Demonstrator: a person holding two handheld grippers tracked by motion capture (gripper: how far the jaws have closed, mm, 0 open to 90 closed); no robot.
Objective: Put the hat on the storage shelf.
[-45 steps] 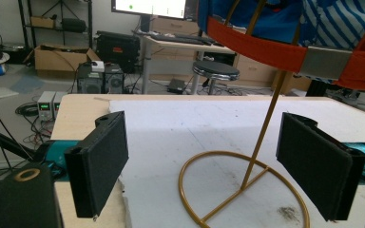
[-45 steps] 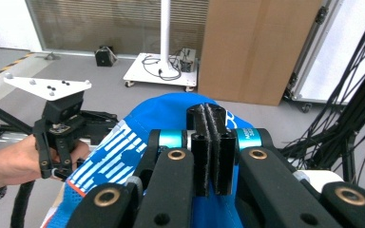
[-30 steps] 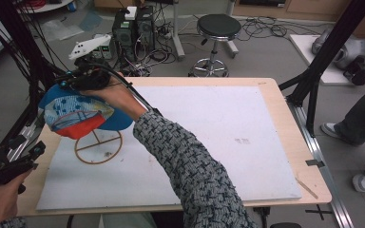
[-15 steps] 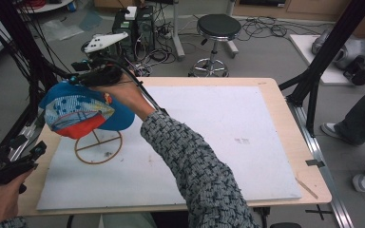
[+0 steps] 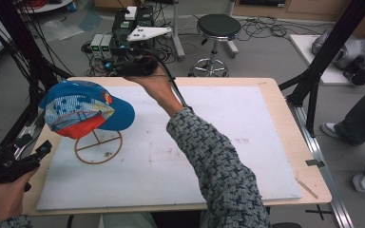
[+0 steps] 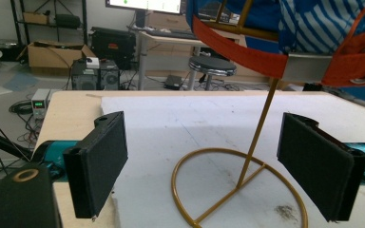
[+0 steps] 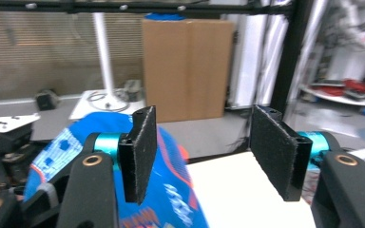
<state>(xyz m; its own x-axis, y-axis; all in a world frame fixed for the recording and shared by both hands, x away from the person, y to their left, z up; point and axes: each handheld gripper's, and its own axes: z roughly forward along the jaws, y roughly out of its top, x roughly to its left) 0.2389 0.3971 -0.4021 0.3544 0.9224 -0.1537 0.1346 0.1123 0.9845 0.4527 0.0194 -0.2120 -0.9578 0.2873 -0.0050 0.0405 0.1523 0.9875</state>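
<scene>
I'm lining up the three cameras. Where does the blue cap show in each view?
High view: the blue cap sits left of centre, on the gold wire stand.
Left gripper view: top right, its orange strap above the open claw.
Right gripper view: lower left, behind the left jaw of the open claw.
Shared landmark: the white board under it.
</scene>
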